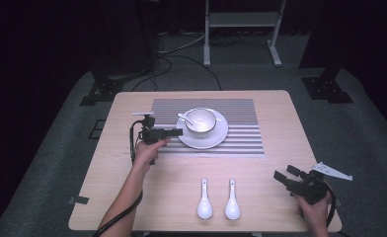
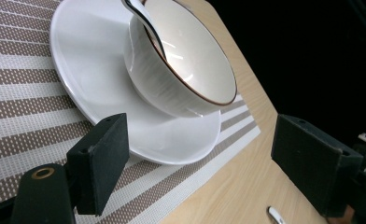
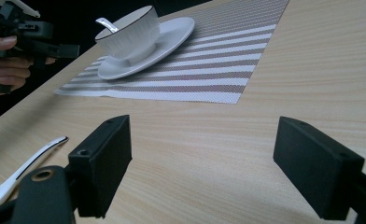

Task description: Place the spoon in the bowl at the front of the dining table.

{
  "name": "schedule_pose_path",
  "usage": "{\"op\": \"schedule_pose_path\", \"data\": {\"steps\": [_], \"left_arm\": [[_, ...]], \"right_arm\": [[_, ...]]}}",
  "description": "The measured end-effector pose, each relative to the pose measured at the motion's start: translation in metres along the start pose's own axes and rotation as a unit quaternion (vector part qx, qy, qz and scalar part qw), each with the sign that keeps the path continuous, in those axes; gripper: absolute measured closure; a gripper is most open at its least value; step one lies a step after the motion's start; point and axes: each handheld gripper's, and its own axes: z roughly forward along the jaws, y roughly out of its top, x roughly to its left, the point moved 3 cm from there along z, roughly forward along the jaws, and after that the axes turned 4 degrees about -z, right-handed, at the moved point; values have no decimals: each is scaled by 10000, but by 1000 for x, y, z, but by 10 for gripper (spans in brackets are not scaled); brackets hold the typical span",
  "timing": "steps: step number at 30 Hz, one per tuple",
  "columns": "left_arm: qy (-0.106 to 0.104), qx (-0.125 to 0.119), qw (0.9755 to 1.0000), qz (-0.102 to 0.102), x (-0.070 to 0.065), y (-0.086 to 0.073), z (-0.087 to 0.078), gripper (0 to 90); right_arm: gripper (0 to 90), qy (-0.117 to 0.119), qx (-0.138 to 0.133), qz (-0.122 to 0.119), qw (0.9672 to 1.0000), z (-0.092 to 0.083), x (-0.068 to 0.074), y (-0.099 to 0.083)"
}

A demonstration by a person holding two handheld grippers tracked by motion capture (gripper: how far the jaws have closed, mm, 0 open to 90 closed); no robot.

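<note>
A white bowl with a dark rim stands on a white plate on the striped placemat. A white spoon rests in the bowl with its handle over the left rim. My left gripper is open, held just left of the plate and pointing at it; the bowl and plate lie close ahead of its jaws. Two white spoons lie side by side near the front edge. My right gripper is open at the front right, above bare table.
The wooden table has bare room between the placemat and the two spoons. A spoon handle lies just left of the right gripper's jaws. A white metal stand and dark equipment stand on the floor beyond the table.
</note>
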Motion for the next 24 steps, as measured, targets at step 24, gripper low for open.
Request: {"op": "schedule_pose_path", "data": {"steps": [24], "left_arm": [[125,107,9998,73,8,-24,-28,179]], "right_arm": [[183,-101,-12,-2,9999,-1,1,0]]}}
